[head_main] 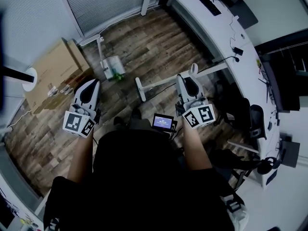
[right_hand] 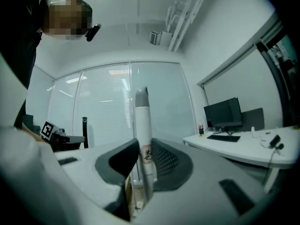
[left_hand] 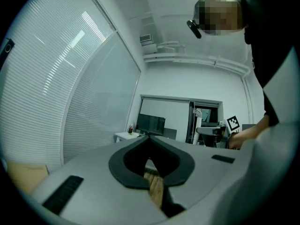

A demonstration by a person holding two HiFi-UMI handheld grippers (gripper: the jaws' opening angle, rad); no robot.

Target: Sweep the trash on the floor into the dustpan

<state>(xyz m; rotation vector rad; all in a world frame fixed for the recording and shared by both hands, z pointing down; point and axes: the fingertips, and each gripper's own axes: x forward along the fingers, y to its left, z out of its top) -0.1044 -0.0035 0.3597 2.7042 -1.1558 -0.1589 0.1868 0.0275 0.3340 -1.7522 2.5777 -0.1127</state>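
Note:
In the head view a white dustpan [head_main: 113,65] with an upright handle [head_main: 100,46] stands on the wooden floor ahead, and a small green piece of trash [head_main: 117,75] lies against it. My right gripper [head_main: 189,86] is shut on the white broom handle [right_hand: 142,125]. The handle stands upright between the jaws and its grey top [head_main: 194,69] pokes above them. The broom head is hidden. My left gripper [head_main: 89,93] is shut and empty, its tips [left_hand: 149,137] meeting. It hangs near and left of the dustpan.
A cardboard box [head_main: 54,70] lies on the floor at the left by the blinds. A long white desk [head_main: 226,37] curves along the right, its T-foot leg [head_main: 140,88] standing just left of my right gripper. A dark chair [head_main: 246,117] stands beside me.

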